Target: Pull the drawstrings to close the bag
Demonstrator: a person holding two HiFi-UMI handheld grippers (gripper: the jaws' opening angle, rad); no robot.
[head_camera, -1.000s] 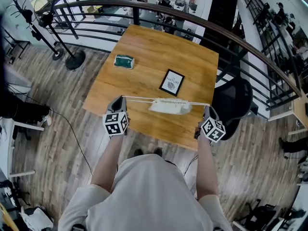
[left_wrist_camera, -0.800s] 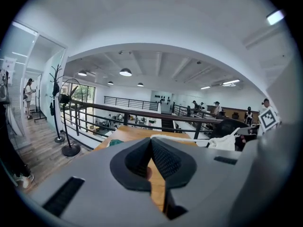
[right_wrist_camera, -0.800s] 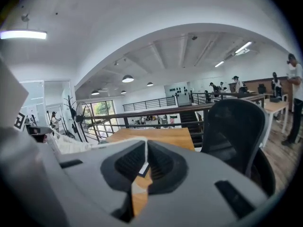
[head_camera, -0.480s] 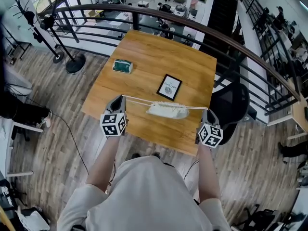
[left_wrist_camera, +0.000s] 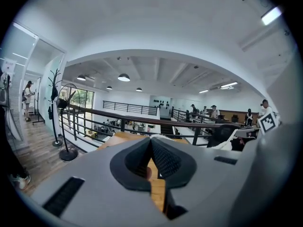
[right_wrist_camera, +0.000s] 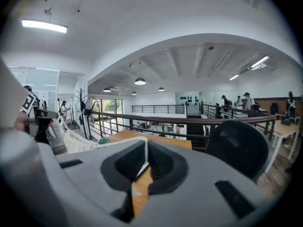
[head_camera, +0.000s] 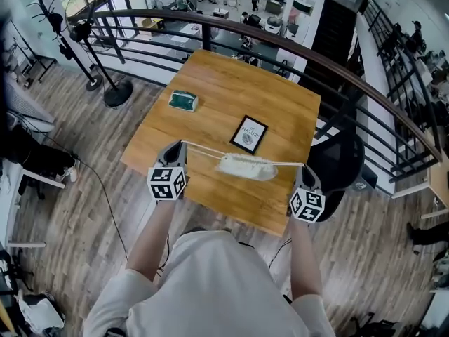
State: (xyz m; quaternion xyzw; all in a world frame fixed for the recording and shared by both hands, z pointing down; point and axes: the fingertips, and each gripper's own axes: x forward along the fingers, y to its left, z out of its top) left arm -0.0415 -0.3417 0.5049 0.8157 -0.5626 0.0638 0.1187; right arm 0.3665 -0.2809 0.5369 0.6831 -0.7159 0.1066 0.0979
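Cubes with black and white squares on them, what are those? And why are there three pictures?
The cubes are parts of two hand tools. A person holds a left gripper and a right gripper. Each has two jaws that pinch.

The big picture comes from a camera on the person's head, looking down. The other two come from little cameras that ride on each gripper and look along its jaws.

On the wooden table lie a small green thing and a black-framed card. Between the grippers is a white bag. Each gripper is shut on a drawstring. The strings are stretched tight out to each side, and that pull should squeeze the bag's mouth closed.
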